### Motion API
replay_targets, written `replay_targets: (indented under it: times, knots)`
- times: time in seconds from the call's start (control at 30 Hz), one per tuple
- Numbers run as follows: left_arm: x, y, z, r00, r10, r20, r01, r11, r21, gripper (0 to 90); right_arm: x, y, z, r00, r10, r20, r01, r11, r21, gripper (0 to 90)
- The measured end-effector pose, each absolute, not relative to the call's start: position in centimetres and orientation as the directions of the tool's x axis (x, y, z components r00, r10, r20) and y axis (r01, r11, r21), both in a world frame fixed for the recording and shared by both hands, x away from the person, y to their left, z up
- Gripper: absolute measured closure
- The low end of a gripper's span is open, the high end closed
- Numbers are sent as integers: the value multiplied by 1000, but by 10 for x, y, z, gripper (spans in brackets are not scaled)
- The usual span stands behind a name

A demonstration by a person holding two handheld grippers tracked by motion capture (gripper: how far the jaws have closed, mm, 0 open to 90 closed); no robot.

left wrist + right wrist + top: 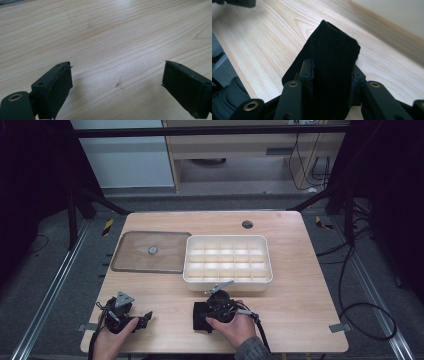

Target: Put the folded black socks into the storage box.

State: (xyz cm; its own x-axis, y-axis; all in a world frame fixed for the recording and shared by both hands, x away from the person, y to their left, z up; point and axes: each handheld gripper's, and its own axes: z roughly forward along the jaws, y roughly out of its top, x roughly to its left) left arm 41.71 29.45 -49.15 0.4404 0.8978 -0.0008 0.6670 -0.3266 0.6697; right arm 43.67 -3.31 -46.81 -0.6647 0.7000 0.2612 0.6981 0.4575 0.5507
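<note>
Right gripper [332, 82]: jaws clamped on a folded black cloth [333, 57], near table [300, 310] edge, centre. Left gripper [145, 319]: jaws wide, nothing between, near-left corner. Divided white tray [227, 281] just beyond the cloth; bare wood right. No legible writing.

Across the upper middle of the high view, the white compartment box [228, 259] and the clear lid [150, 252] lying flat just left of it block the desk [300, 290] almost side to side. The right third of the desk lies bare, as does the strip along the far edge with its small cable hole [247, 224]. At lower centre, a black cloth [201, 316] occupies the front edge just below the box.
</note>
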Motion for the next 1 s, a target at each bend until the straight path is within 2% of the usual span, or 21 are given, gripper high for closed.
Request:
replay_targets:
  times: [0.43,0.57,1.0]
  knots:
    - [424,304,-500,420,907,10,673,-319,667,38,424,-96,-430,-646,743,176,662,430,614,646]
    - [425,304,-502,419,908,4,679,-316,663,35,418,-110,-428,-634,763,127,661,448,602,644]
    - [425,304,-507,420,907,24,643,-316,698,4,422,-159,-392,-584,806,98,635,378,673,641]
